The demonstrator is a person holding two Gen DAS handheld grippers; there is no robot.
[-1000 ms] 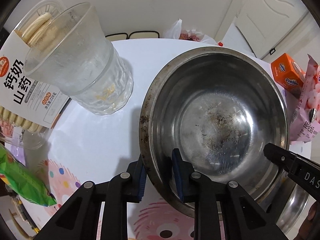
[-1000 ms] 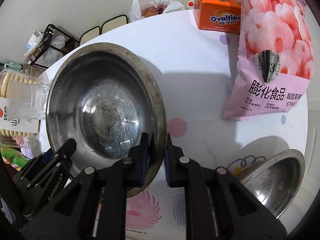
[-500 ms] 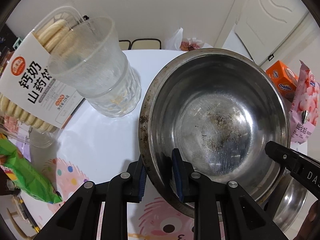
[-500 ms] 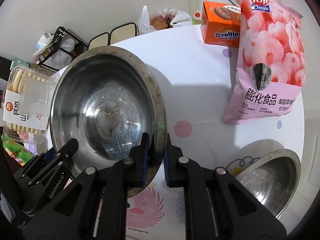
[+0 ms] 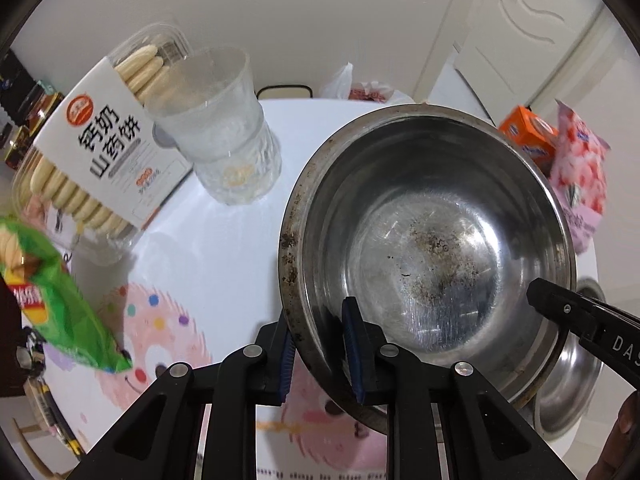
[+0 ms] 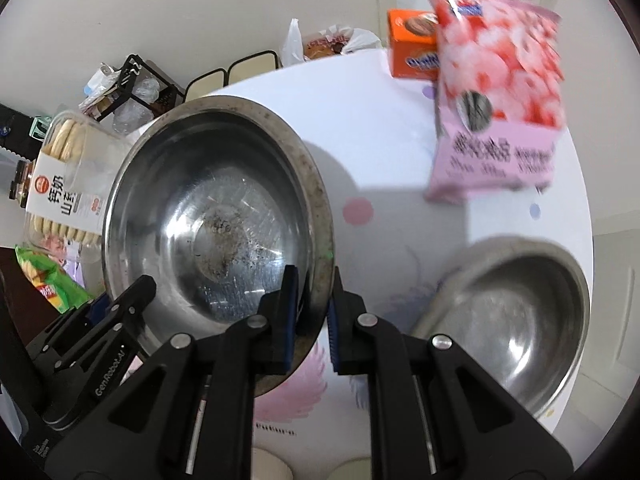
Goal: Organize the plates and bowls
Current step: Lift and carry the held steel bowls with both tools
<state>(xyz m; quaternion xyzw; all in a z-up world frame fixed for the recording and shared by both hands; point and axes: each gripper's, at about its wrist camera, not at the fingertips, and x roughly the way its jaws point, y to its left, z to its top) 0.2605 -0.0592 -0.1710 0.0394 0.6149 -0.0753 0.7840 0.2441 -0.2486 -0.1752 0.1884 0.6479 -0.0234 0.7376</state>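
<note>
Above table [image 5: 224, 248], both grippers clamp steel bowl [image 5: 432, 248].

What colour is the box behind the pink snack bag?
Orange box, clearest in the right wrist view.

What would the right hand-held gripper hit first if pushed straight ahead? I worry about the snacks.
The right hand-held gripper is already clamped on the big steel bowl, so the bowl moves with it. Beyond lies bare table; the pink snack bag stands off to the right.
</note>
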